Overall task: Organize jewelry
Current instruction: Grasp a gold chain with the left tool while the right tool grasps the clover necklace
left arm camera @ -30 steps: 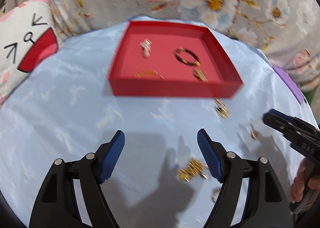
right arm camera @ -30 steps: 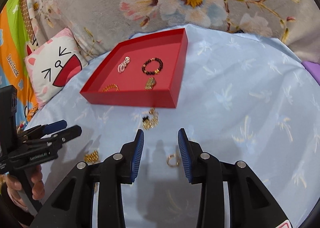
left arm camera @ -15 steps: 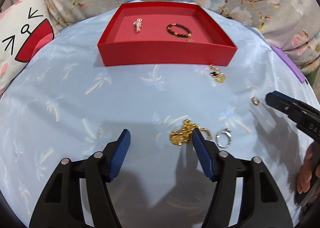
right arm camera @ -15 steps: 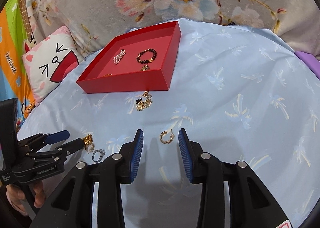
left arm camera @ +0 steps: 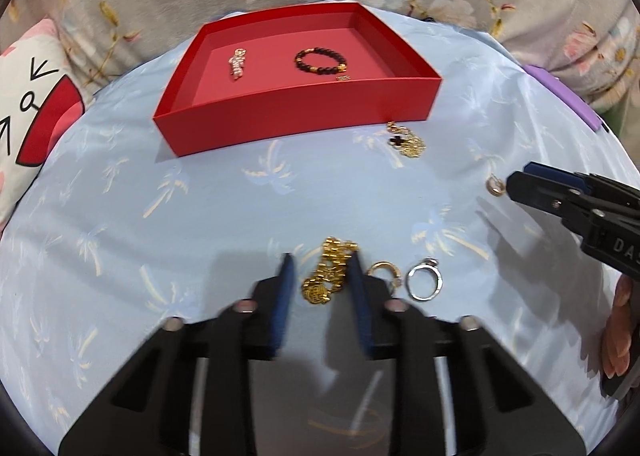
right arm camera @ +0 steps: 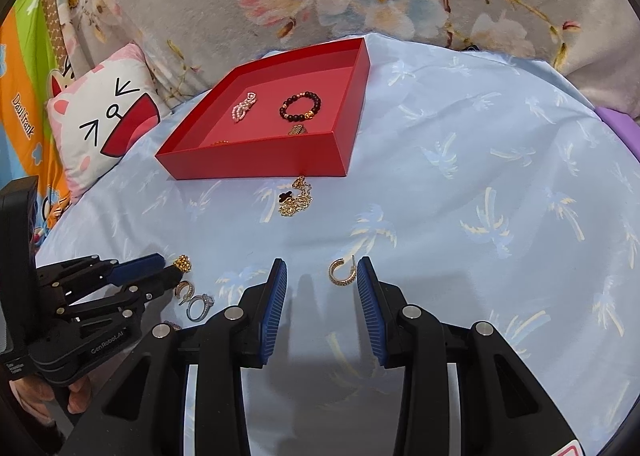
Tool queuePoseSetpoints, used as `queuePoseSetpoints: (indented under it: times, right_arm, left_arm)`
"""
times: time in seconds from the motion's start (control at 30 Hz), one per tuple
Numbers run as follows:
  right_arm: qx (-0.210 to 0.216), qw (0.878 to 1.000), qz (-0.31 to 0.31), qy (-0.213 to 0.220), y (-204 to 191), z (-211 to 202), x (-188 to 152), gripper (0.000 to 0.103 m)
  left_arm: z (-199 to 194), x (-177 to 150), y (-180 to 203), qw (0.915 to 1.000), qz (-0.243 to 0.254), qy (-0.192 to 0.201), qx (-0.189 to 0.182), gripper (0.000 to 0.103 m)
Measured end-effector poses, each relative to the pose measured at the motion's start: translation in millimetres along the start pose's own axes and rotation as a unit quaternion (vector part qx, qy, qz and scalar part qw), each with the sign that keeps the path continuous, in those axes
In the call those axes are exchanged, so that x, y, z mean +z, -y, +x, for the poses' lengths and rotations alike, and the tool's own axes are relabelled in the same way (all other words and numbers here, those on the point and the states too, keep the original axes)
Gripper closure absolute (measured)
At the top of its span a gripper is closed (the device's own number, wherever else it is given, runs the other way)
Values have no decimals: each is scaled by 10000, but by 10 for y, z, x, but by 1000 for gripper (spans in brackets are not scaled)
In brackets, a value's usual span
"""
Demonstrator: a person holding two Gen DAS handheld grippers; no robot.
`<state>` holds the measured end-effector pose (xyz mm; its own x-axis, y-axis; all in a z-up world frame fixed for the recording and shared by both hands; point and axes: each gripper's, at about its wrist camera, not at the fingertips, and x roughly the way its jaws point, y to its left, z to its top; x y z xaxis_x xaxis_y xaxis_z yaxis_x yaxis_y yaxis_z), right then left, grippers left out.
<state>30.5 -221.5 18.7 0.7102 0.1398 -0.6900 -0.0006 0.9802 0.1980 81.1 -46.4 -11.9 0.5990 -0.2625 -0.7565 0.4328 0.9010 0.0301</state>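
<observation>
A gold chain bracelet (left arm camera: 326, 276) lies on the blue cloth between the pads of my left gripper (left arm camera: 322, 276), whose jaws are closing on it. The right wrist view shows those fingers pinched around the gold piece (right arm camera: 183, 263). A gold hoop earring (left arm camera: 386, 270) and a silver ring (left arm camera: 424, 284) lie just right of it. My right gripper (right arm camera: 322, 276) is open, with a second hoop earring (right arm camera: 342, 272) lying untouched between its fingers, nearer the right one. The red tray (left arm camera: 296, 124) behind holds a dark beaded bracelet (left arm camera: 320, 60) and a pearl piece (left arm camera: 237, 62).
A gold necklace with a black clover (left arm camera: 408, 142) lies in front of the tray's right corner. A cat pillow (right arm camera: 104, 120) sits at the left, a floral blanket behind, a purple object (left arm camera: 568, 100) at the right edge. A person's fingers (left arm camera: 618, 332) hold the right gripper.
My left gripper came down and forward over the gold bracelet, and its jaws narrowed from wide open to close around it. The right gripper has stayed open over the hoop earring.
</observation>
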Motion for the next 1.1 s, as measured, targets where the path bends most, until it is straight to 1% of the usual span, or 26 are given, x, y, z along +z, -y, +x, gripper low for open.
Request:
queuePoseSetpoints:
  times: [0.03,0.1,0.2,0.3,0.37,0.5,0.6,0.67,0.8,0.87,0.9,0.93,0.97,1.0,1.03,1.1]
  right_arm:
    - [6,10000,-3,-9,-2,5,0,67]
    - [28,10000,-14,-24,-9,14,4,67]
    - [61,10000,-59,-30,-47,40,39,67]
    - [108,9998,-162,-66,-138,119,156,67]
    - [126,9997,-198,-85,-184,201,221,67]
    - [23,9990,-386,-204,-293,452,340,67]
    - [44,9991,-304,-306,-284,593,428,67]
    - [-16,9991,-243,-346,-268,652,477,67]
    - [-60,9978,-266,-603,-267,782,501,67]
    - [-136,9974,-355,-613,-293,807,517,70]
    - [-189,9971,-395,-615,-300,823,519,74]
    - [-257,9968,-431,-619,-313,832,523,84]
    - [-280,9965,-467,-635,-320,845,525,88]
    - [-253,9965,-480,-643,-319,850,528,95]
    - [-198,9965,-477,-655,-313,854,525,97]
    - [-215,9963,-513,-653,-324,851,516,97]
  left_arm:
    - [-2,-1,0,10000,-5,4,-37,93]
    - [-6,2,-19,9999,-61,14,-136,94]
    - [-26,-3,-93,9992,-282,41,-292,94]
    - [-72,16,-180,9987,-446,121,-220,95]
    - [-113,31,-256,9980,-570,174,-233,95]
    - [-181,44,-382,9970,-709,293,-138,95]
    - [-182,54,-460,9965,-771,310,-82,95]
    - [-172,49,-505,9962,-816,296,-67,95]
    - [-165,42,-576,9955,-900,283,-64,95]
    - [-160,41,-591,9954,-911,284,-39,95]
    - [-151,36,-593,9954,-920,273,-32,95]
    - [-144,33,-596,9953,-931,258,-35,95]
    - [-139,28,-597,9953,-933,248,-40,95]
    - [-132,24,-594,9954,-930,235,-42,95]
    - [-129,24,-599,9954,-929,232,-46,95]
    - [-129,25,-598,9954,-927,226,-53,95]
